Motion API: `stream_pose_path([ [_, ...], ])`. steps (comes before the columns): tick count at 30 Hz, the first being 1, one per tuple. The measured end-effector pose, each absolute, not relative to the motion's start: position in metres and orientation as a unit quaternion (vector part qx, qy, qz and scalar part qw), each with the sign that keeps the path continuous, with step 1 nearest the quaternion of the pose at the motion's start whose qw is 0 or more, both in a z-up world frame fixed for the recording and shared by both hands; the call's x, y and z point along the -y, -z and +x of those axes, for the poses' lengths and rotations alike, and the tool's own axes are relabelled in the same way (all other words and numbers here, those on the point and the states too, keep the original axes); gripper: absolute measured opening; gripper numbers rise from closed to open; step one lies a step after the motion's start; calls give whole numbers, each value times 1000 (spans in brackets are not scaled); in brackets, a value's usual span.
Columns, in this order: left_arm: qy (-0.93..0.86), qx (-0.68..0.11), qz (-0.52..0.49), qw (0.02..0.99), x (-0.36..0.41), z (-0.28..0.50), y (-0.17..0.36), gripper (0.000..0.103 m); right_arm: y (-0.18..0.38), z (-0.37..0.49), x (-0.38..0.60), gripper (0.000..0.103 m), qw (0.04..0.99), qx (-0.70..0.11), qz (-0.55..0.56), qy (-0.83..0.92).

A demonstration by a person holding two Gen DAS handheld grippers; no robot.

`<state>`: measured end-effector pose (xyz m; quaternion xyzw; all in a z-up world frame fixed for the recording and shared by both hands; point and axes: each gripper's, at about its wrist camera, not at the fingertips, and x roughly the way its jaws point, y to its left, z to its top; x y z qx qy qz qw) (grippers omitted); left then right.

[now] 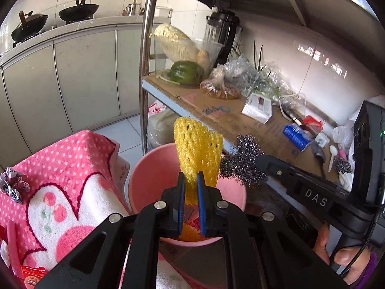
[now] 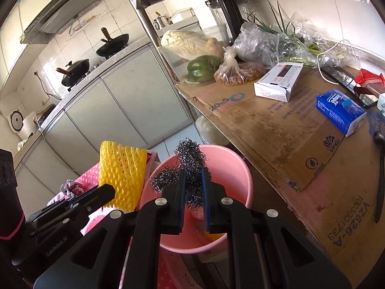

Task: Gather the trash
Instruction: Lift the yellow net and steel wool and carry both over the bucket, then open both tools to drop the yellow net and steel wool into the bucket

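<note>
Two grippers hang over the pink bucket (image 1: 149, 168): the left gripper (image 1: 190, 183) has its jaws clamped on a yellow foam net (image 1: 196, 147) standing above them, the right gripper (image 2: 193, 178) on a steel wool scourer (image 2: 190, 159).

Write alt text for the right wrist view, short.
The right claw grips a wad of steel wool above a pink bucket. To its left, the left claw holds a yellow foam fruit net beside the bucket. On the right, a cardboard-covered shelf carries a green pepper, boxes and bags.
</note>
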<state>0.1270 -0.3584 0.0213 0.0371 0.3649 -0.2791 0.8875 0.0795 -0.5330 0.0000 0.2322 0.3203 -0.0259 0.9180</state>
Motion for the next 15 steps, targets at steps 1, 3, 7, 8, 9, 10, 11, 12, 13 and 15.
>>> stream_pose_path([
  [1, 278, -368, 41, 886, 360, 128, -18, 9, 2, 81, 533, 13, 917, -323, 232, 27],
  [3, 275, -374, 46, 884, 362, 130, -12, 9, 7, 85, 533, 13, 915, -329, 232, 29],
  [7, 270, -386, 49, 881, 364, 135, -2, 10, 15, 92, 530, 13, 912, -342, 226, 29],
  [8, 269, -388, 49, 880, 364, 136, 0, 10, 17, 94, 529, 13, 911, -344, 225, 30],
  [9, 269, -390, 49, 879, 364, 138, 2, 10, 18, 95, 529, 13, 910, -346, 225, 31],
  [10, 269, -391, 49, 879, 365, 139, 4, 11, 19, 96, 529, 13, 910, -347, 225, 31],
  [11, 267, -393, 50, 879, 366, 139, 4, 11, 20, 97, 529, 13, 910, -348, 225, 32],
  [12, 265, -393, 51, 879, 366, 140, 5, 11, 21, 98, 529, 13, 910, -348, 224, 33],
  [13, 264, -395, 51, 879, 366, 140, 6, 11, 22, 99, 529, 13, 910, -349, 223, 34],
  [15, 262, -401, 48, 877, 366, 142, 8, 11, 23, 100, 529, 13, 910, -351, 220, 37],
])
